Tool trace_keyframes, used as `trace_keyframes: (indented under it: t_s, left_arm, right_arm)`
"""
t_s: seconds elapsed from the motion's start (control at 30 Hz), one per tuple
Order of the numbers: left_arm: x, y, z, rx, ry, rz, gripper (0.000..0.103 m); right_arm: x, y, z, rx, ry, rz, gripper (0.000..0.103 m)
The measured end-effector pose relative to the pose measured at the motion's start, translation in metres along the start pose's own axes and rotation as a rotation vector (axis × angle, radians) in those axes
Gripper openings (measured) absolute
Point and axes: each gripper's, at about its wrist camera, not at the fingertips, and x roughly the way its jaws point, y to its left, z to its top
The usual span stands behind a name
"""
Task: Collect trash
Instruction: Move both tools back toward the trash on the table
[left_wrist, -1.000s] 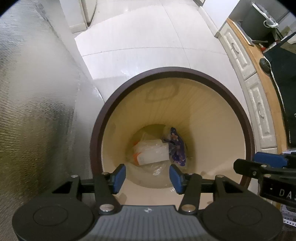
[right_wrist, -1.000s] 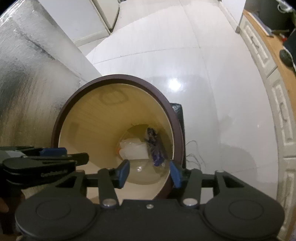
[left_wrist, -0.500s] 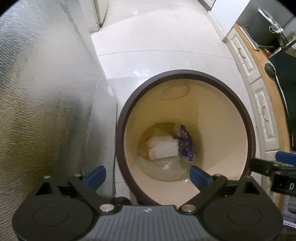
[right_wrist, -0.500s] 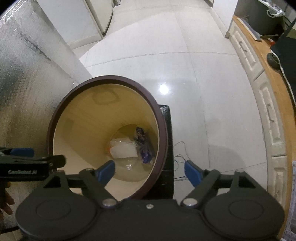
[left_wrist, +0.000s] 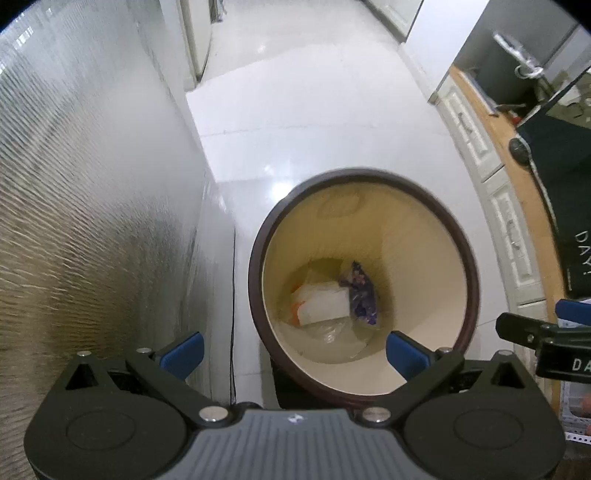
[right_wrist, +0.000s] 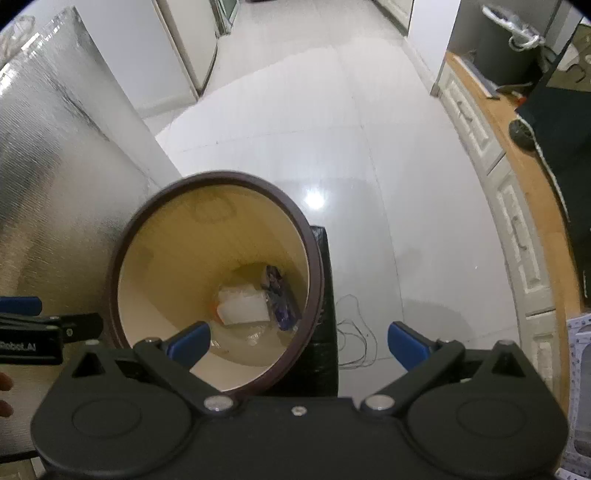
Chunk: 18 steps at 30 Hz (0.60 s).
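Observation:
A round trash bin (left_wrist: 465, 243) with a dark brown rim and cream inside stands on the floor; it also shows in the right wrist view (right_wrist: 122, 266). At its bottom lie a white wrapper (left_wrist: 323, 302) (right_wrist: 242, 304), a purple packet (left_wrist: 360, 295) (right_wrist: 279, 295) and clear plastic. My left gripper (left_wrist: 293, 354) is open wide and empty above the bin's near rim. My right gripper (right_wrist: 299, 345) is open wide and empty above the bin's right edge.
A silver foil-covered panel (left_wrist: 92, 184) stands to the left of the bin. White cabinets with a wooden top (left_wrist: 491, 147) run along the right. A black block (right_wrist: 327, 295) and thin wires (right_wrist: 354, 332) lie on the white tiled floor right of the bin.
Both grippers have opened from a narrow gap to wide open and have risen away from the bin. The trash lies at the bin's bottom as before.

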Motion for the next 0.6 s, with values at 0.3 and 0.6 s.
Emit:
trace_keyframes:
  t_s: [0.3,0.6]
  left_arm:
    - [-0.084,0.001,0.015,0.025,-0.189,-0.057,0.103]
    - [-0.170,0.026,0.025,-0.026,-0.442,-0.051,0.103]
  right_arm:
    - [-0.068,0.007,0.014,-0.005,-0.164,0.007,0.103]
    - [-0.135,0.041,0.055,-0.105,-0.379,0.067,0.103]
